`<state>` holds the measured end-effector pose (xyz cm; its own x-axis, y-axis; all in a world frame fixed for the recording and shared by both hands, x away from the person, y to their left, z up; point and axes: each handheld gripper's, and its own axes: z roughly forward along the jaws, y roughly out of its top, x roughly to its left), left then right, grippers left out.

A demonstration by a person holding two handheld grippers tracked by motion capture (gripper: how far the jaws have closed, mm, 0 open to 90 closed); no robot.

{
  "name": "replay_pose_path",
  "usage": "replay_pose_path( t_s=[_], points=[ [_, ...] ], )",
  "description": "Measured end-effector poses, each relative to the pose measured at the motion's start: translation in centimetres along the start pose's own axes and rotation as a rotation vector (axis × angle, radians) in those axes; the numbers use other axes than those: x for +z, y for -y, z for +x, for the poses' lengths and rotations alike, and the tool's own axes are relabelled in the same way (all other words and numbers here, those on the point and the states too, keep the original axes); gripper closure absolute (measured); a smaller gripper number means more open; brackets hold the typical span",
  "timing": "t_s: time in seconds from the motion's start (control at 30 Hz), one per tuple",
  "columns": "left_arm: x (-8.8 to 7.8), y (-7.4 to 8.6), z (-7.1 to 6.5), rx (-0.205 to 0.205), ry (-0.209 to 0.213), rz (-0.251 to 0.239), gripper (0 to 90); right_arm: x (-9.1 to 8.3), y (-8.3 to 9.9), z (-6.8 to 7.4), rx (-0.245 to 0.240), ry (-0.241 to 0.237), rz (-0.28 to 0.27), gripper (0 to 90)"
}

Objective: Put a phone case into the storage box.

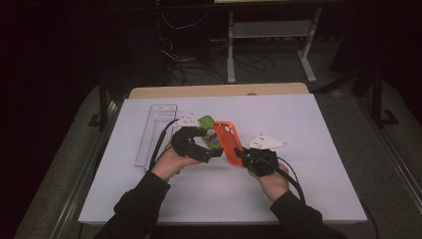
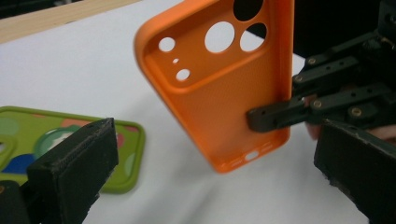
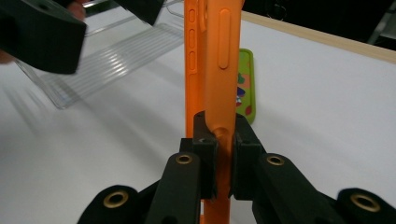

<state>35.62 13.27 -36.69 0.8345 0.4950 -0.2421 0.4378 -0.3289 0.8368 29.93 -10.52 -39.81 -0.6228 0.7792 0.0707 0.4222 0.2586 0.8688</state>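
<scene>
While clamped edgewise, orange case [image 3: 212, 70] above bare white tabletop [image 1: 308, 169].

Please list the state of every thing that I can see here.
orange phone case: lifted off the table, clamped at one side edge
right gripper: shut on the case
left gripper: open, holding nothing
green phone case: lying flat
clear plastic tray: empty, lying flat

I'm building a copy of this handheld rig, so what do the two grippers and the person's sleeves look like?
Both the left gripper and the right gripper are black, built of linked bars with brass-coloured rivets and blocky padded jaws. Each carries a grey three-cornered plate on top and trails a black cable. The person wears dark long sleeves.
</scene>
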Motion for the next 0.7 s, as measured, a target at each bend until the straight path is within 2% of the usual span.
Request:
replay_pose_path(
  t_s=[0.07,0.23,0.4,0.43,0.57,0.7],
  points=[
    [0.2,-0.1,0.0,-0.009,0.007,-0.014,0.0,0.0,-0.1,0.2,0.01,-0.01,-0.002,81.9],
    [0.5,-0.3,0.0,-0.026,-0.006,-0.055,0.0,0.0,-0.2,0.5,0.014,-0.017,-0.008,81.9],
    [0.9,-0.6,-0.1,-0.053,0.005,-0.085,0.0,0.0,-0.3,0.5,0.005,-0.015,-0.021,81.9],
    [1.0,-0.7,-0.1,-0.036,0.005,-0.077,0.0,0.0,-0.3,0.5,0.0,-0.015,-0.022,81.9],
    [1.3,-0.9,-0.3,-0.04,0.009,-0.087,0.0,0.0,-0.3,0.7,0.017,-0.019,-0.015,81.9],
    [1.5,-0.8,-0.4,-0.046,0.015,-0.099,0.0,0.1,-0.3,0.9,0.005,-0.015,-0.017,81.9]
  ],
)
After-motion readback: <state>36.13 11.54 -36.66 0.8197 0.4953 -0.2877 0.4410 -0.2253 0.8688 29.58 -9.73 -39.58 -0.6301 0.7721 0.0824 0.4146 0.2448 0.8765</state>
